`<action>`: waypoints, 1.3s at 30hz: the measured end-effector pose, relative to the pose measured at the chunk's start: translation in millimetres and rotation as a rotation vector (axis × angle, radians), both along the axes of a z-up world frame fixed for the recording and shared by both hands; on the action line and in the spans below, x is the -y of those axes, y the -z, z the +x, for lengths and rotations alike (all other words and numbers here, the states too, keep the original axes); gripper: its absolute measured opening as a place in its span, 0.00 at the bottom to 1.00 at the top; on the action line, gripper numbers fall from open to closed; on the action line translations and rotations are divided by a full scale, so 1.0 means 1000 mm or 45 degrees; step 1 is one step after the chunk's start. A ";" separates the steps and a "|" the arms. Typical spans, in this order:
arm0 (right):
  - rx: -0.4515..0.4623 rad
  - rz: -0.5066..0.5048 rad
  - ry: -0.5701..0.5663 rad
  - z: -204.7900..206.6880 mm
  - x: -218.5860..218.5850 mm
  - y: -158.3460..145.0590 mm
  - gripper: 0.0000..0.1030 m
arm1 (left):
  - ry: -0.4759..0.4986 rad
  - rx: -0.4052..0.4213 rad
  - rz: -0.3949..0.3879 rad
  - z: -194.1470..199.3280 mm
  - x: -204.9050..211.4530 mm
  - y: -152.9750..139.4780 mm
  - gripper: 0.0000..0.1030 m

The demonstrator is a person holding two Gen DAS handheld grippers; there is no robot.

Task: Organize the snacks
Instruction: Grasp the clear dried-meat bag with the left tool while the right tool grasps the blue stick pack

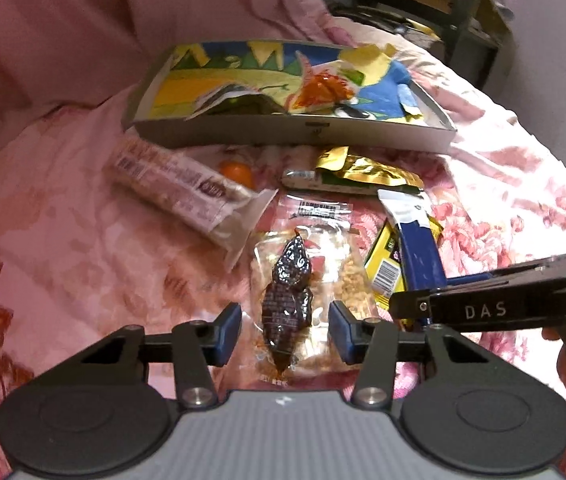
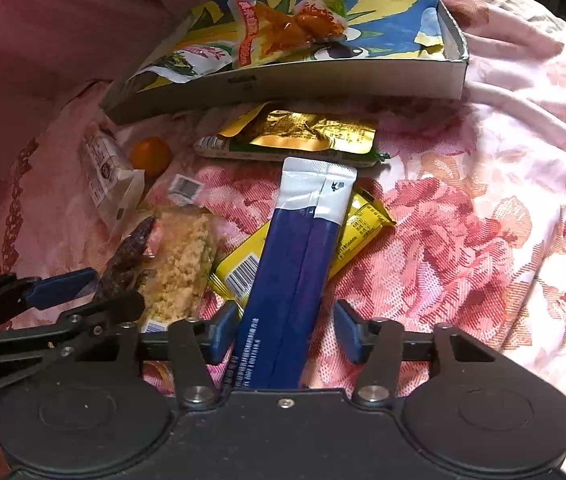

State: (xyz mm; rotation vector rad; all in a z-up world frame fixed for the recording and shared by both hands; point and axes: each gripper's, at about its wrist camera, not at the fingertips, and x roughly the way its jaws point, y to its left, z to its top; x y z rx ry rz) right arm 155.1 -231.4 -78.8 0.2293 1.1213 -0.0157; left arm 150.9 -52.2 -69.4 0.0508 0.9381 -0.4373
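Snack packets lie on a pink floral bedspread in front of a shallow grey box with a colourful lining; it holds an orange snack pouch. My left gripper is open, its fingers either side of a dark brown packet lying on a clear crumbly snack pack. My right gripper is open around the near end of a blue and white stick packet, which rests on a yellow packet.
A long white wrapped bar, a small orange ball and a gold pouch on a green-white packet lie near the box. Dark furniture stands beyond the bed.
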 end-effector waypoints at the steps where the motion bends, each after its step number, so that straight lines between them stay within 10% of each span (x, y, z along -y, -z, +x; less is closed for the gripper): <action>1: 0.003 0.003 -0.001 -0.001 0.000 -0.001 0.43 | -0.019 -0.018 -0.014 -0.001 -0.002 0.000 0.49; 39: 0.196 -0.038 0.026 -0.021 0.000 -0.029 0.33 | -0.067 0.030 -0.102 -0.017 -0.001 -0.014 0.47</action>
